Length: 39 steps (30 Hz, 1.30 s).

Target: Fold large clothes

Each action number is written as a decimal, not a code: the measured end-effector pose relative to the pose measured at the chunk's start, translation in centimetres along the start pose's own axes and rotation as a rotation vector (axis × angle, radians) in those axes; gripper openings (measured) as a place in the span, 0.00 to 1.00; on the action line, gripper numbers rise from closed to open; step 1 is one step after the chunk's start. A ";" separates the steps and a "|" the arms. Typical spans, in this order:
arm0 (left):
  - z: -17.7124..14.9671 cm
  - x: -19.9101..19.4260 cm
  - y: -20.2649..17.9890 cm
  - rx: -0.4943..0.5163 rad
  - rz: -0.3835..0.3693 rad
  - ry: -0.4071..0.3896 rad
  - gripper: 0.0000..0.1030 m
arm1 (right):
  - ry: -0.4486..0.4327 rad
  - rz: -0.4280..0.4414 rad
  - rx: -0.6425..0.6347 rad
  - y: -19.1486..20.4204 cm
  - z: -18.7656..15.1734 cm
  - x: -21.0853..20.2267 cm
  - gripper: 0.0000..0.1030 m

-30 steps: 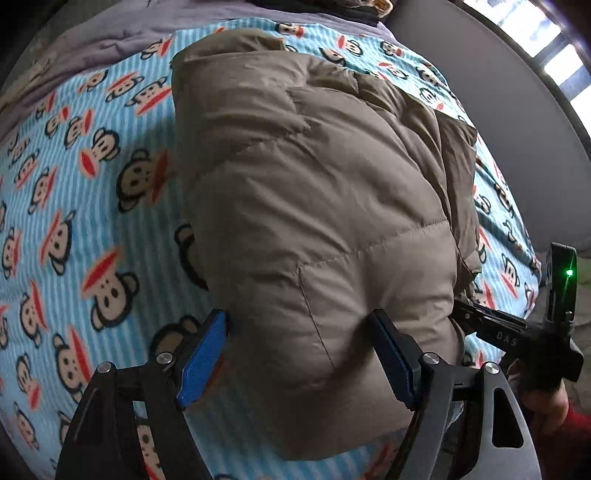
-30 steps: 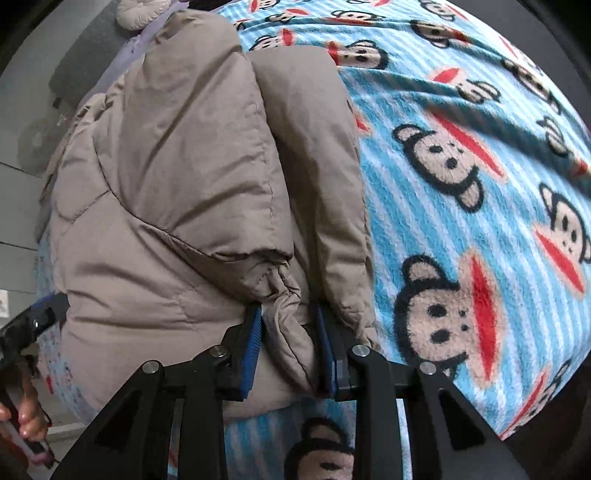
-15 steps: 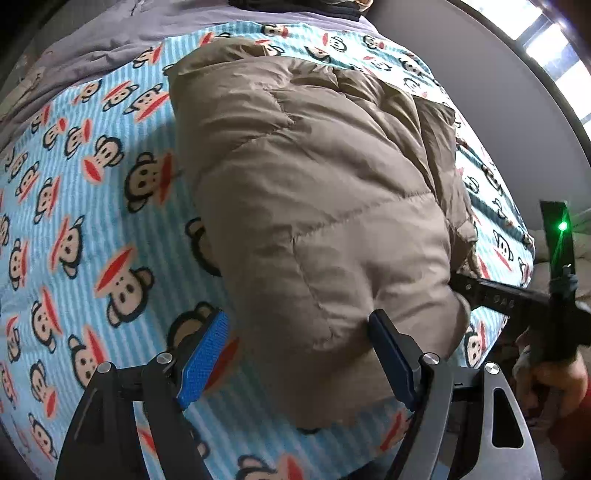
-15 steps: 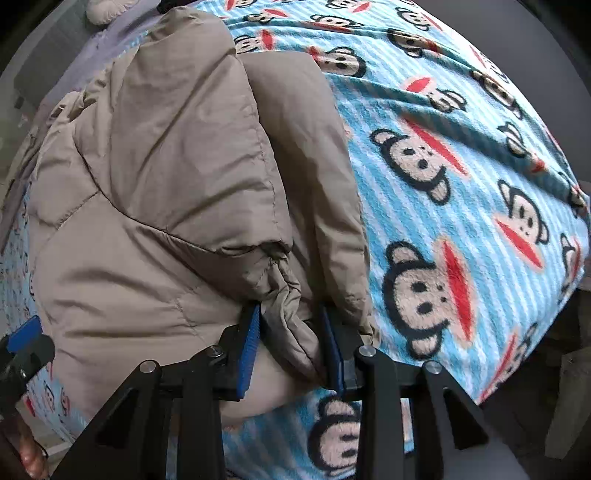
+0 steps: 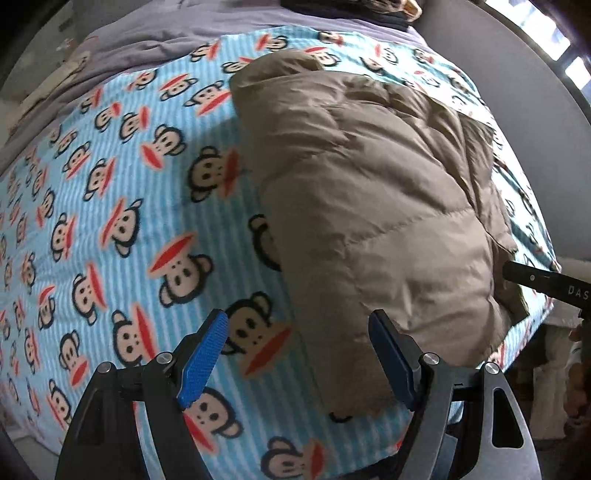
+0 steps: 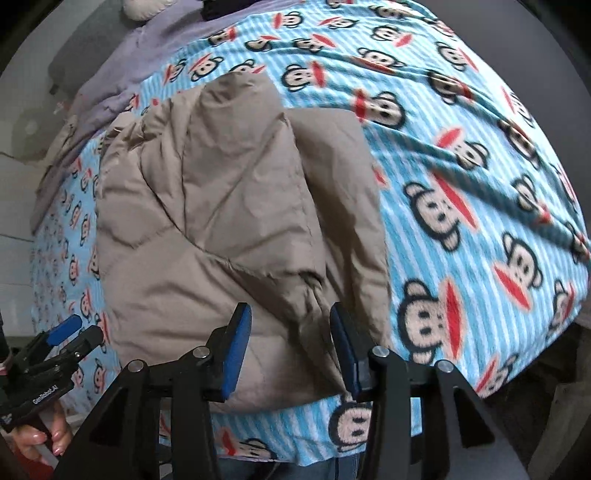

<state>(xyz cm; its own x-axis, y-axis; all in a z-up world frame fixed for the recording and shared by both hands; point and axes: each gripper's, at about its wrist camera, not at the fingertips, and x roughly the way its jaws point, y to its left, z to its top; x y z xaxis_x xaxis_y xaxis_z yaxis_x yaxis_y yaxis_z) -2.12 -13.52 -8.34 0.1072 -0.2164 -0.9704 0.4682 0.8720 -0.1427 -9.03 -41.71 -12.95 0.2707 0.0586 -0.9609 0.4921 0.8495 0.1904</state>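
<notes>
A beige puffer jacket (image 5: 369,192) lies folded in a thick bundle on a blue monkey-print blanket (image 5: 110,221). My left gripper (image 5: 295,325) hangs open above the bundle's near left edge and holds nothing. In the right wrist view the jacket (image 6: 221,221) shows a sleeve folded on top, its cuff end near the bed's front edge. My right gripper (image 6: 289,310) hovers over that cuff with its jaws opening; the fabric sits below and between the pads, and they do not press on it. The left gripper (image 6: 62,332) shows at the lower left, held by a hand (image 6: 40,439).
The blanket (image 6: 480,184) covers a bed whose front edge drops off just under both grippers. A lilac-grey sheet (image 5: 184,33) and dark items lie at the far end. A grey wall (image 5: 517,74) runs along the right side.
The right gripper has let go of the jacket's cuff and risen, its jaws spreading. The left gripper, open throughout, has lifted and drifted left off the bundle.
</notes>
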 end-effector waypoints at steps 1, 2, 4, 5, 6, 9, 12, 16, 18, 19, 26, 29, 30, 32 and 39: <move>0.1 0.1 0.1 -0.013 0.005 0.007 0.77 | 0.009 0.005 -0.006 -0.2 0.3 0.3 0.47; 0.2 0.2 0.2 -0.022 0.009 0.011 0.77 | 0.019 0.015 -0.012 -0.2 0.7 0.6 0.47; 0.3 0.3 0.3 -0.036 0.025 0.010 0.77 | 0.027 0.027 -0.018 -1.0 0.9 1.3 0.47; 0.3 0.2 0.3 -0.041 0.028 0.002 0.77 | 0.034 0.031 -0.016 -1.2 1.1 1.7 0.47; 0.4 0.2 0.4 -0.045 0.021 -0.004 0.77 | 0.047 0.040 -0.011 -1.5 1.3 2.2 0.47; 0.5 0.1 0.7 -0.070 0.005 -0.012 0.77 | 0.066 0.058 -0.001 -1.6 1.1 2.5 0.47; 0.8 0.2 1.0 -0.092 0.007 -0.020 0.79 | 0.072 0.077 0.005 -1.8 1.3 2.6 0.49; 1.3 0.4 0.8 -0.071 0.063 -0.026 1.00 | 0.083 0.093 -0.004 -2.0 1.6 2.5 0.50; 1.7 0.3 0.5 -0.055 0.072 -0.029 1.00 | 0.077 0.096 -0.017 -2.0 2.0 2.2 0.50; 1.9 0.3 0.5 -0.057 0.070 -0.032 1.00 | 0.073 0.098 -0.021 -2.1 2.1 2.0 0.50; 3.3 1.0 1.5 -0.153 -0.006 -0.012 1.00 | -0.013 0.113 -0.043 -2.6 4.3 0.0 0.81; 3.7 1.6 1.5 -0.164 -0.010 0.001 1.00 | -0.026 0.130 -0.052 -3.0 5.2 -0.1 0.82; 3.8 1.8 1.5 -0.159 -0.014 0.004 1.00 | -0.023 0.135 -0.059 -2.7 5.5 0.0 0.84; 4.1 2.3 1.8 -0.161 -0.048 0.013 1.00 | -0.018 0.129 -0.085 -2.7 5.7 0.3 0.85; 5.2 4.8 5.0 -0.278 -0.250 0.066 1.00 | 0.020 0.188 -0.058 -6.2 7.7 2.4 1.00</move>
<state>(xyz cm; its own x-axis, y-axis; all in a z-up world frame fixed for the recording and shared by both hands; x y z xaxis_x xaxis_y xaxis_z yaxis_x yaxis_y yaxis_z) 5.27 -12.53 -12.72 -0.0418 -0.4169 -0.9080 0.2159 0.8835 -0.4157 -5.02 -50.90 -14.89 0.3368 0.2293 -0.9132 0.3854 0.8513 0.3559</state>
